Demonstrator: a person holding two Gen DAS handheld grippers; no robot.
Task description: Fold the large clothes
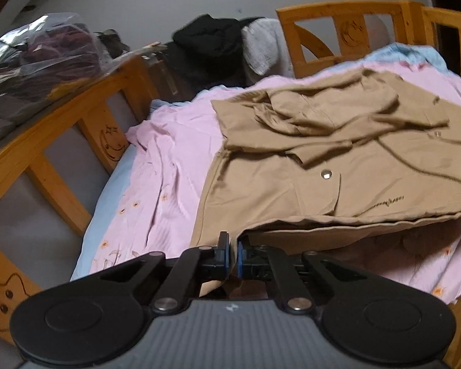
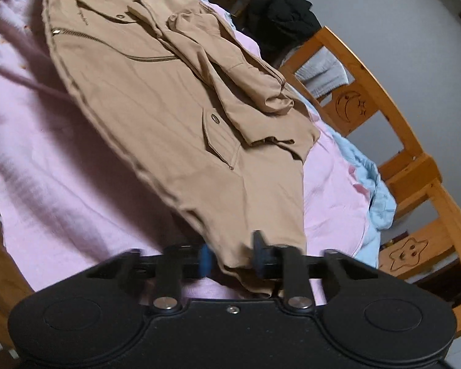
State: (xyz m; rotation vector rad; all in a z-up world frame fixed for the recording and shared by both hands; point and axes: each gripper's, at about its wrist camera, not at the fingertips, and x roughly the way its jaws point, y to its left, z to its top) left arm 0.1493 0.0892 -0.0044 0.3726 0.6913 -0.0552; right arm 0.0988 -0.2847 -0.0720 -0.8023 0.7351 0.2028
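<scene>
A tan jacket [image 1: 338, 160] lay spread on a pink sheet [image 1: 175, 160] covering a bed w/ a wooden rail [image 1: 76, 129]. Its sleeves were folded in across the chest, w/ a zip and snap-button pockets showing.

The left claw [image 1: 233, 256] was clamped on the jacket's near hem corner, blue pads almost together w/ cloth pinched between. The hem there was raised off the sheet, a dark gap under it.

The right claw [image 2: 230, 259] sat at the other hem corner. Its pads were partly apart, w/ bunched tan fabric between them; the frame was blurred, so can't tell if it truly gripped.

Beyond the bed: a black garment [image 1: 206, 49] and a grey one [image 1: 261, 43] heaped by the rail, plus a clear plastic bag of dark clothes [image 1: 37, 52] at left. A pale blue blanket [image 2: 375, 184] edged the sheet.
</scene>
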